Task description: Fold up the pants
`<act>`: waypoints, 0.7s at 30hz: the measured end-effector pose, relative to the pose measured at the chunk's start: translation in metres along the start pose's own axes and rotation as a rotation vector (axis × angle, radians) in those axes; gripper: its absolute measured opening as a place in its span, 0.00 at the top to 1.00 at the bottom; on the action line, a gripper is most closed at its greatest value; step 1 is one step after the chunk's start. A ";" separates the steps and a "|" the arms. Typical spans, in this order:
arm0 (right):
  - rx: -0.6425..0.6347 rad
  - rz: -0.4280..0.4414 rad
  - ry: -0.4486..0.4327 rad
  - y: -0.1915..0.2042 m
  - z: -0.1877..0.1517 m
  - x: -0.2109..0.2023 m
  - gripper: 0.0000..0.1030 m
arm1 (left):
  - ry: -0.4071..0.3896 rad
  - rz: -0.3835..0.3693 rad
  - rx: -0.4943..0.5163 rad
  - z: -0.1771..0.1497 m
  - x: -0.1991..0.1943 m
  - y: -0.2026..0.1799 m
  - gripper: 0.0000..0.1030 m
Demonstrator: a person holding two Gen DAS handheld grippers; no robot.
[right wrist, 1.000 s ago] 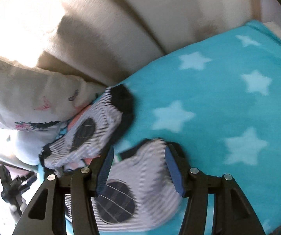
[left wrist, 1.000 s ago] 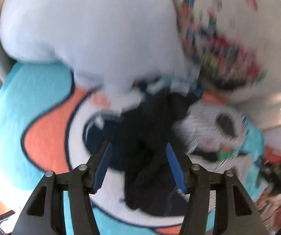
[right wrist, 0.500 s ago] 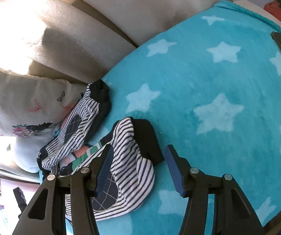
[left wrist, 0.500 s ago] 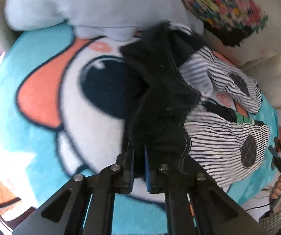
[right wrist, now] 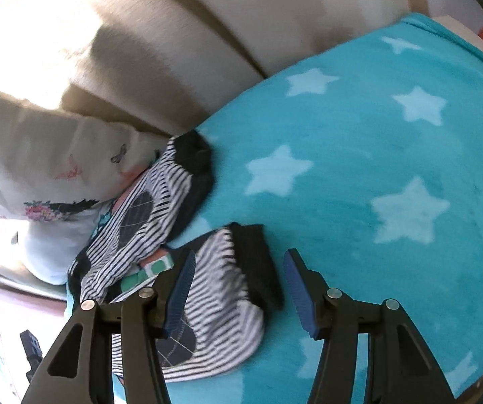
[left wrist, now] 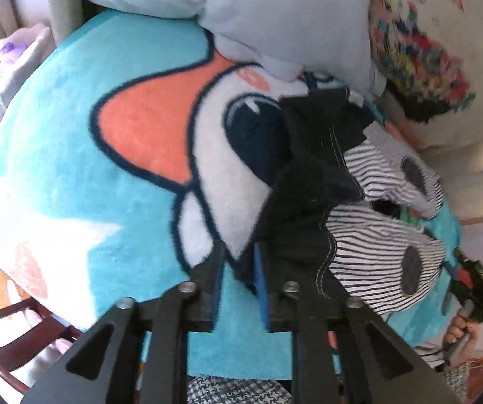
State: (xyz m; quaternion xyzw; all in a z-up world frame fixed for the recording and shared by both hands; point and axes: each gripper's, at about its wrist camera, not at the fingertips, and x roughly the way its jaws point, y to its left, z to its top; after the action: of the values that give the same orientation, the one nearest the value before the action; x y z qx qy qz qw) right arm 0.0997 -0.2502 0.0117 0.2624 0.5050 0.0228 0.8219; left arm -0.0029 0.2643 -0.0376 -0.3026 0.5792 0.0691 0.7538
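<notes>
The pants are small, black-and-white striped, with dark knee patches and a black waistband. They lie crumpled on a turquoise blanket. My left gripper has its jaws slightly apart at the waistband's near edge, with only a thin bit of black fabric between them. In the right wrist view the two striped legs end in black cuffs. My right gripper is open, its jaws on either side of the nearer leg's cuff.
A pale blue pillow and a floral cushion lie behind the pants. A butterfly-print cushion and a beige sofa back border the blanket. A wooden chair frame stands at the lower left.
My left gripper was shut on the black waistband half a second ago; its jaws have since parted a little. My right gripper has moved in over the nearer leg's cuff, still open.
</notes>
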 end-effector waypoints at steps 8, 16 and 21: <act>-0.117 -0.029 0.015 0.036 0.012 0.014 0.42 | -0.114 0.015 -0.028 0.020 -0.038 0.008 0.77; -0.225 0.055 0.082 0.103 0.031 0.063 0.42 | -0.086 -0.055 0.186 0.048 0.014 -0.103 0.56; -0.097 0.016 0.126 0.081 0.047 0.095 0.42 | 0.012 0.001 0.096 0.069 0.074 -0.097 0.56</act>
State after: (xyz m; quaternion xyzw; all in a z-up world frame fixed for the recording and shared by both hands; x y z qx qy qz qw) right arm 0.2038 -0.1706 -0.0126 0.2242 0.5521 0.0703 0.8000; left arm 0.1221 0.2053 -0.0586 -0.2662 0.5865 0.0400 0.7639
